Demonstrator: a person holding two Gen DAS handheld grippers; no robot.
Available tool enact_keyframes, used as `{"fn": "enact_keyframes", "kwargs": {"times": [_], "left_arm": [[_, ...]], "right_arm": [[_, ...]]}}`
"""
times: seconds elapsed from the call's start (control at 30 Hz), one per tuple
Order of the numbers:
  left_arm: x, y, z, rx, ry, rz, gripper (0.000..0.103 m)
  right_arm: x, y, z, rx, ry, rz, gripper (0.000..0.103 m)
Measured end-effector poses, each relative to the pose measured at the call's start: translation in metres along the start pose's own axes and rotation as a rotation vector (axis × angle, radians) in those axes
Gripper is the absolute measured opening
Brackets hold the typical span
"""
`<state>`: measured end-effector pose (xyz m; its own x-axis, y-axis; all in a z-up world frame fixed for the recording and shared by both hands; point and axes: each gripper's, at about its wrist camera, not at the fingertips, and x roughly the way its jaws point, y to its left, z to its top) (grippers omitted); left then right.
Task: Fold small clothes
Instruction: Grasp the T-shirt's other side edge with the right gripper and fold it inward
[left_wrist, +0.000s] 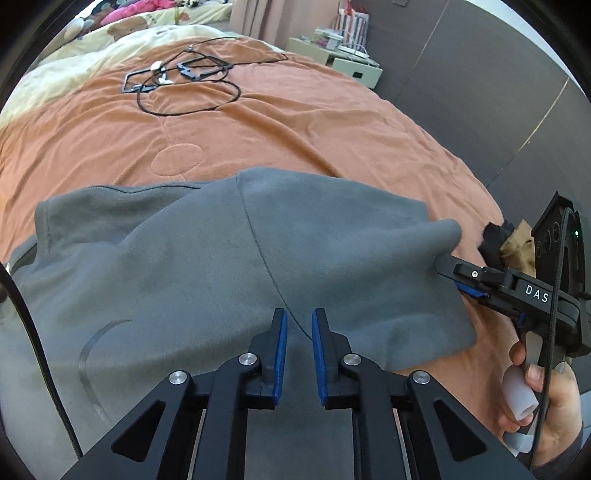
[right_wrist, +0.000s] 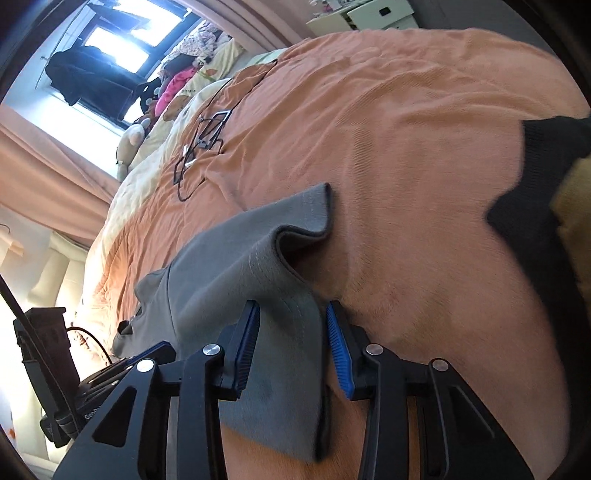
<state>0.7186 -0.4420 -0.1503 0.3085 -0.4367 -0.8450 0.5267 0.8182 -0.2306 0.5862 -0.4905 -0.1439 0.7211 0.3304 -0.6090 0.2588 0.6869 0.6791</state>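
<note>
- The bed (left_wrist: 295, 122) with its orange cover serves as the folding surface; its near half is bare apart from the work, which leaves room to lay cloth flat.
- The grey garment (left_wrist: 207, 258), a soft fleece piece, lies at the near edge of the bed, rumpled and partly doubled over, so the fold looks barely begun.
- A dark cloth (right_wrist: 535, 192) sits apart to the right, probably waiting its turn.
- Cables (left_wrist: 184, 81) lie far up the bed, well clear.
- The right gripper (right_wrist: 291, 332) comes in low from the garment's right edge, and a hand (left_wrist: 546, 391) holds its grip. Its jaws straddle the hem with a gap on one side, so they are not clamped yet.
- The left gripper (left_wrist: 299, 332) points steeply down over the garment's middle seam. Its jaws stand nearly closed with only a narrow slit; whether they pinch fleece I cannot tell.
</note>
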Motion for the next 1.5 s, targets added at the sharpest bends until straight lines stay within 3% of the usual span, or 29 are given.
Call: {"fn": "enact_keyframes", "kwargs": {"times": [0.13,0.2,0.47,0.73,1.17,1.5], "left_arm": [[0.008,0.008,0.007,-0.014,0.012,0.008,0.008],[0.016,0.014,0.010,-0.027,0.041,0.001,0.008],[0.026,0.023,0.019,-0.070,0.054,-0.044,0.007],[-0.013,0.036,0.015,-0.130,0.009,-0.131,0.007],[-0.084,0.084,-0.018,-0.204,-0.037,-0.083,0.007],[-0.132,0.114,-0.038,-0.228,-0.064,-0.028,0.007]], "right_arm": [[0.001,0.001,0.005,-0.007,0.012,0.013,0.007],[-0.008,0.007,0.006,-0.029,-0.005,0.025,0.002],[-0.043,0.048,0.004,-0.127,-0.047,0.120,0.001],[-0.053,0.086,-0.004,-0.202,-0.045,0.149,0.001],[-0.020,0.145,-0.034,-0.246,0.026,0.174,0.001],[0.019,0.162,-0.073,-0.230,0.106,0.154,0.001]]}}
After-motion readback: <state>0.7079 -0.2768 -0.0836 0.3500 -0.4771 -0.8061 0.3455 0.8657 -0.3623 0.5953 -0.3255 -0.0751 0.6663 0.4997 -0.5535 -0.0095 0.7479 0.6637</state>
